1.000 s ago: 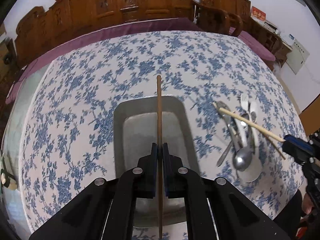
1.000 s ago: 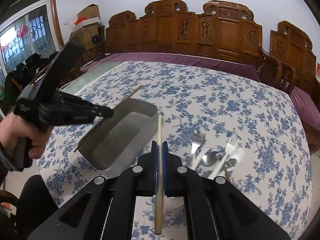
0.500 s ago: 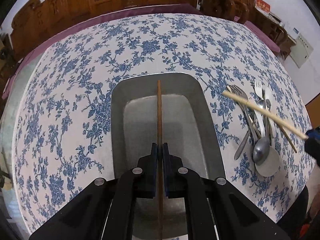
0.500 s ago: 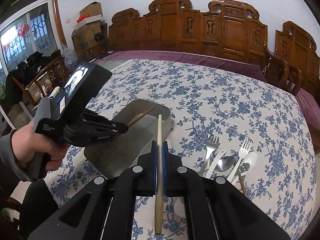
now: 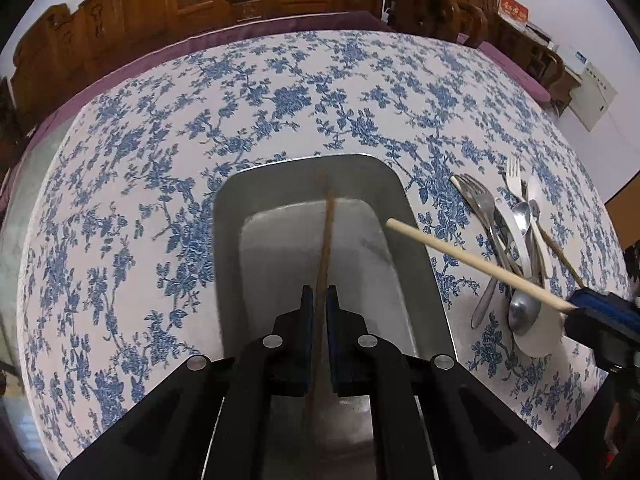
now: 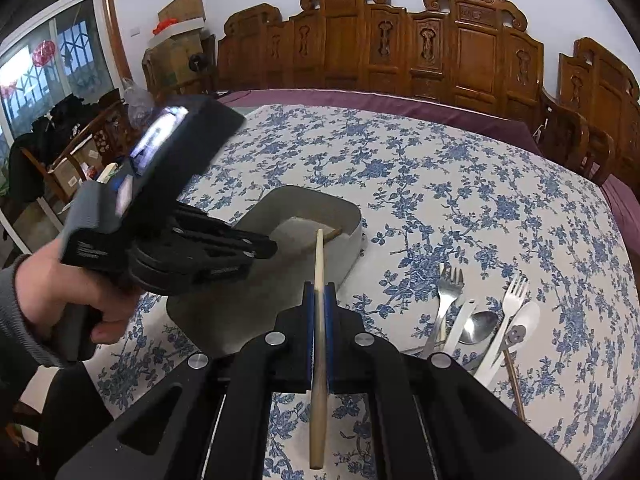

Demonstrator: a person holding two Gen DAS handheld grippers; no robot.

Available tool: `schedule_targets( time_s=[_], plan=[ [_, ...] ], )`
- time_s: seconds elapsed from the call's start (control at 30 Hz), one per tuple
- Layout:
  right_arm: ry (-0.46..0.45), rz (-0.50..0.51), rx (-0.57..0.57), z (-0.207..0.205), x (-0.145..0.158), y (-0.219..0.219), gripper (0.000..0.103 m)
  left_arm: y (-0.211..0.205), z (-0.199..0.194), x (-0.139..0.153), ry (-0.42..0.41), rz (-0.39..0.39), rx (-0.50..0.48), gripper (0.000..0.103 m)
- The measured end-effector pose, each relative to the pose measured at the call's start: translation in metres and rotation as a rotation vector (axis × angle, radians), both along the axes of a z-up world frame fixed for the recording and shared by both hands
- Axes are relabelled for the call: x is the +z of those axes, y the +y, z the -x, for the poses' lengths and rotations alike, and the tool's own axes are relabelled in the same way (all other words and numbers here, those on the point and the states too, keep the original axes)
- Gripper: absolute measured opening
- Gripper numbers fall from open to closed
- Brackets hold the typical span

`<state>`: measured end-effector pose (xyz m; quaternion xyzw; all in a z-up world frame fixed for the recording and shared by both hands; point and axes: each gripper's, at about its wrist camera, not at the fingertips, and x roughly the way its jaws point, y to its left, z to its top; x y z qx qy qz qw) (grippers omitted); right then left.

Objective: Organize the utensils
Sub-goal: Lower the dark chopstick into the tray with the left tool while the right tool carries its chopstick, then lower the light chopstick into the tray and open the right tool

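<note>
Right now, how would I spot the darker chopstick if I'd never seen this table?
Find the metal tray on the flowery tablecloth. The dark brown chopstick lies lengthwise over it, between the left tool's fingers. The pale chopstick slants in from the right, and the other utensils are shiny metal or white.

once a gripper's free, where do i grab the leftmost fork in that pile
Take the fork by its handle, mid-length, coming from the tray side. It lies flat at the pile's edge nearest the tray with bare cloth beside it, while the spoon and other cutlery crowd its far side.
</note>
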<state>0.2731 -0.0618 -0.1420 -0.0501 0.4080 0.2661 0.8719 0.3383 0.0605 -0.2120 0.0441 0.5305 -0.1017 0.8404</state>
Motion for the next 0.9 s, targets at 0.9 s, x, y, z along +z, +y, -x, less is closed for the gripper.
schedule_targets(
  time_s=[0.9],
  plan=[
    [0.074,0.068,-0.105,-0.055,-0.041,0.097,0.006,0.116,0.052,0.054,-0.124,0.023,0.138,0.021]
  ],
)
